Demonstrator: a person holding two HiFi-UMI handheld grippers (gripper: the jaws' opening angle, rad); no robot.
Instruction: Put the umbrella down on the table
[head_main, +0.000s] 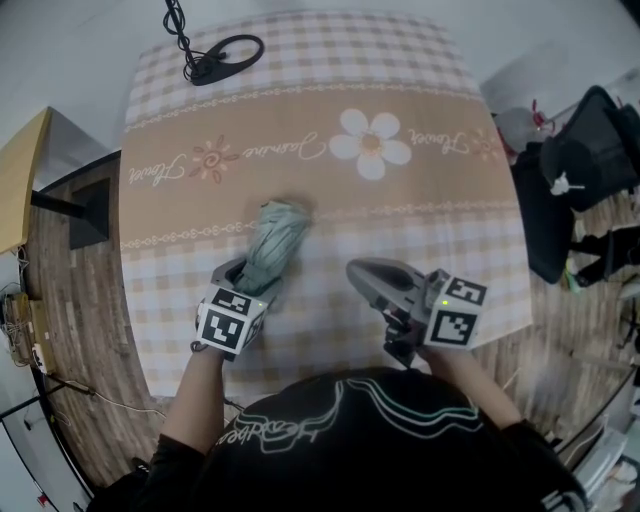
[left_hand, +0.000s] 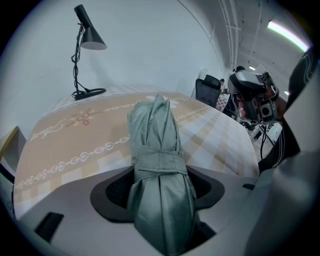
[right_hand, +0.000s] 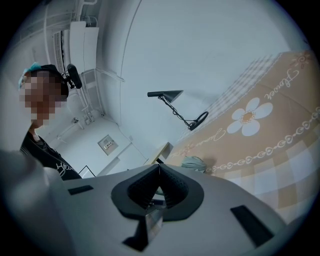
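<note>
One wide bench (head_main: 420, 60) fills most of my head view, covered by a checked cloth with a tan band across its middle. At its far left corner stands a black desk lamp (head_main: 225, 55), its round foot on the cloth; the left gripper view shows its thin stem and cone shade (left_hand: 89, 37) against the white wall.

Next in size is the folded grey-green umbrella (head_main: 272, 240), on the near half of the bench, left of centre. It runs away from me, out of my left tongs (head_main: 250, 272), with its far end down by the edge of the tan band. I cannot tell whether that end touches the cloth. In the left gripper view the umbrella (left_hand: 160, 165), wrapped by its strap, fills the gap of the left tongs (left_hand: 159, 187), with both dark pads against its sides, so I have it gripped.

My right tongs (head_main: 368, 272) hang over the near right part of the bench, well apart from the umbrella. In their own view the right tongs (right_hand: 159, 172) are closed, pad against pad, with nothing between them.

Smallest is the white flower print (head_main: 370, 143) on the tan band.
</note>
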